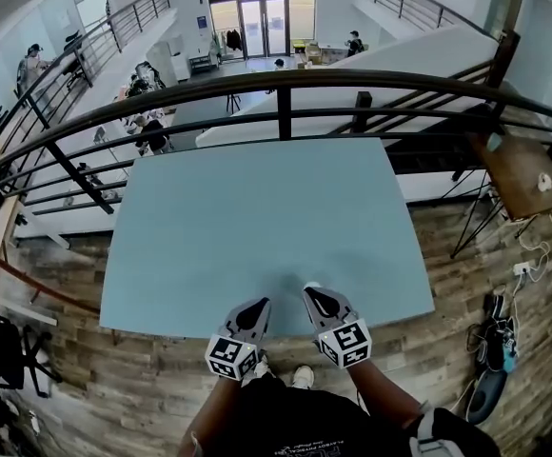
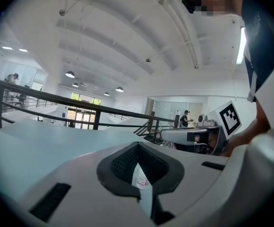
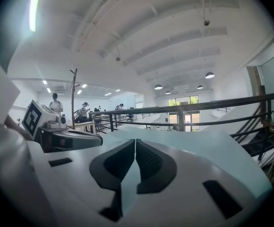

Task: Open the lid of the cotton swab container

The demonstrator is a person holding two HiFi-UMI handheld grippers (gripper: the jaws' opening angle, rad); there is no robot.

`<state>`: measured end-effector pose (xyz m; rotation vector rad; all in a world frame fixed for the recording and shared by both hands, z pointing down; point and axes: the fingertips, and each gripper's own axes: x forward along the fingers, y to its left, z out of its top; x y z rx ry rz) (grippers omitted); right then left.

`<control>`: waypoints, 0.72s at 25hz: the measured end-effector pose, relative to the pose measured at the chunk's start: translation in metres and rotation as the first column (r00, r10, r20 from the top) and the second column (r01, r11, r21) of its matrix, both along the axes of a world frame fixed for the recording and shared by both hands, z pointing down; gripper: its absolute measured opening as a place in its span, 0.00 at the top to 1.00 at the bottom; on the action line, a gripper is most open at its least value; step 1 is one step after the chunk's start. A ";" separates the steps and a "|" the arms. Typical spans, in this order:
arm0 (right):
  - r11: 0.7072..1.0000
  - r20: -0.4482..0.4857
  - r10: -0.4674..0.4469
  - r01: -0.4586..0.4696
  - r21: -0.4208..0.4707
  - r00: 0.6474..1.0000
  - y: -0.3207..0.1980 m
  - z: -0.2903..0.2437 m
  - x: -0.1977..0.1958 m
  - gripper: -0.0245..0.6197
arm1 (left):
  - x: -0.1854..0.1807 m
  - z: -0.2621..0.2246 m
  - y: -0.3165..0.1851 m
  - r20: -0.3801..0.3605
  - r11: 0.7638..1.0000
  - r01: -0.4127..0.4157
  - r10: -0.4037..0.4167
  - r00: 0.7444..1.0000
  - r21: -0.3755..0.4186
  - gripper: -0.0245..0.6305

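Cotton swab container is not identified with certainty in any view. Only a small white scrap with reddish print (image 2: 141,179) is seen in the slit under the closed pads in the left gripper view, and whether it belongs to the container cannot be told. The light blue table (image 1: 257,198) is seen filling the middle of the head view. Both grippers are held over its 6 o'clock edge, close to the person's dark shirt (image 1: 285,422). The left gripper (image 1: 260,305) is placed toward 7 o'clock and the right gripper (image 1: 312,291) toward 5 o'clock, near each other but apart, with their tips angled inward. The jaws of each are pressed together, pad against pad. In each gripper view the other gripper is seen alongside, at 3 o'clock in the left gripper view and at 9 o'clock in the right gripper view. A dark curved railing (image 1: 285,82) is run past the table's 12 o'clock side, and a small wooden side table (image 1: 519,174) is set at 3 o'clock above the plank floor (image 1: 143,360).
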<state>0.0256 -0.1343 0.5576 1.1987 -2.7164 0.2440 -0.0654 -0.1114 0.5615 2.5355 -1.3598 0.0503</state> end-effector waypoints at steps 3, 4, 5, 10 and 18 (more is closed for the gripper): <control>1.000 -0.006 0.009 -0.009 0.004 1.000 -0.011 -0.002 -0.012 0.93 | -0.012 -0.001 -0.011 0.002 1.000 -0.006 0.006 1.000 -0.003 0.95; 1.000 -0.010 0.011 -0.011 0.010 1.000 -0.015 -0.003 -0.016 0.93 | -0.015 -0.002 -0.015 0.002 1.000 -0.013 0.013 1.000 -0.003 0.95; 1.000 -0.014 0.012 -0.012 0.018 1.000 -0.018 -0.006 -0.020 0.93 | -0.018 -0.003 -0.020 0.002 1.000 -0.019 0.019 1.000 -0.002 0.95; 0.999 0.016 0.005 -0.005 0.044 1.000 -0.035 -0.023 -0.042 0.93 | -0.030 -0.007 -0.040 0.007 0.999 -0.047 0.047 0.999 0.006 0.95; 0.997 -0.064 0.032 -0.027 0.077 0.997 -0.053 -0.025 -0.063 0.93 | -0.044 -0.007 -0.063 0.004 0.994 -0.105 0.105 0.994 0.000 0.95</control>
